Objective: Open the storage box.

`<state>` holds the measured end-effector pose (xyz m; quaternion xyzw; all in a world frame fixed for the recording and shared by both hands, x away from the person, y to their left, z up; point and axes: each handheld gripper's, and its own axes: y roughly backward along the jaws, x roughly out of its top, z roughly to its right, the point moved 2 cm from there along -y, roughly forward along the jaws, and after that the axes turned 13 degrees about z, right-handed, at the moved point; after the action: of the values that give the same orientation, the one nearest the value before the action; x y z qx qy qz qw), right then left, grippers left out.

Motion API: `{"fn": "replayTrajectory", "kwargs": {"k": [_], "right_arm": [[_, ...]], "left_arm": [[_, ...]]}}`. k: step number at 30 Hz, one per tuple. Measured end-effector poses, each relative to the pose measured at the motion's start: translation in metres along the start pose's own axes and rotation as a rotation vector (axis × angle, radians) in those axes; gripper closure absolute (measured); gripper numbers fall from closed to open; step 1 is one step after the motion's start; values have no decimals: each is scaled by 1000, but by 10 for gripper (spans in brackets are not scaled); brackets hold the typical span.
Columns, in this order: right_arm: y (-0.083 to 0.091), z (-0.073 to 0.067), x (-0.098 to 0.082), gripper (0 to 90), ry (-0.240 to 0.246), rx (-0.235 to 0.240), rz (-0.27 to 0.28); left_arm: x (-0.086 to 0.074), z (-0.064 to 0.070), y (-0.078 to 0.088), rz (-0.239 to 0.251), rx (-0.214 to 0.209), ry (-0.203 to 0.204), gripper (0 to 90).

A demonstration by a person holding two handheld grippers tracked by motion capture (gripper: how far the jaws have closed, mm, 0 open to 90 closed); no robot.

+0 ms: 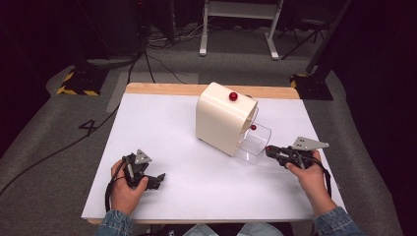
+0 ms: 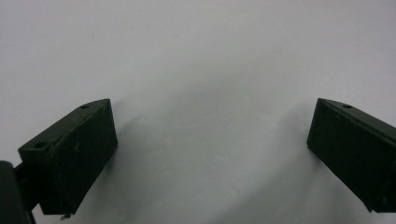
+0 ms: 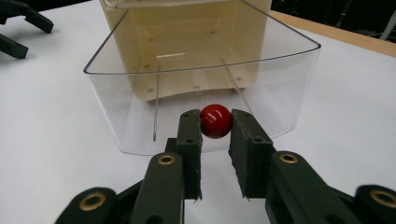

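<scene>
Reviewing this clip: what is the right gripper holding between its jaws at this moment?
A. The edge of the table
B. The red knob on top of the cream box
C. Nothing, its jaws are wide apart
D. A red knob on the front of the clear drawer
D: in the right gripper view the right gripper has its jaws closed on the red knob at the front of the clear drawer.

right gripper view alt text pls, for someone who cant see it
The right gripper pinches a red knob on the front of a clear plastic drawer, pulled out from a cream box on a white table. The left gripper rests at upper left.
</scene>
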<state>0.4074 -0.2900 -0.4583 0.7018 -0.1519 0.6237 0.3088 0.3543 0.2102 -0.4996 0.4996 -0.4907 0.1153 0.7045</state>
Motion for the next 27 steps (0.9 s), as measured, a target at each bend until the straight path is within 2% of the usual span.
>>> {"fn": "replayTrajectory", "kwargs": {"k": [7, 16, 19, 27], "right_arm": [[17, 4, -6, 743, -22, -13, 3], [30, 5, -14, 740, -27, -27, -10], [30, 6, -16, 740, -28, -29, -13], [29, 8, -26, 715, -41, -39, -65]], "left_arm": [[0, 0, 0, 4, 1, -1, 16], [0, 0, 0, 0, -1, 4, 16], [0, 0, 0, 0, -1, 8, 16], [0, 0, -1, -3, -4, 7, 10]]}}
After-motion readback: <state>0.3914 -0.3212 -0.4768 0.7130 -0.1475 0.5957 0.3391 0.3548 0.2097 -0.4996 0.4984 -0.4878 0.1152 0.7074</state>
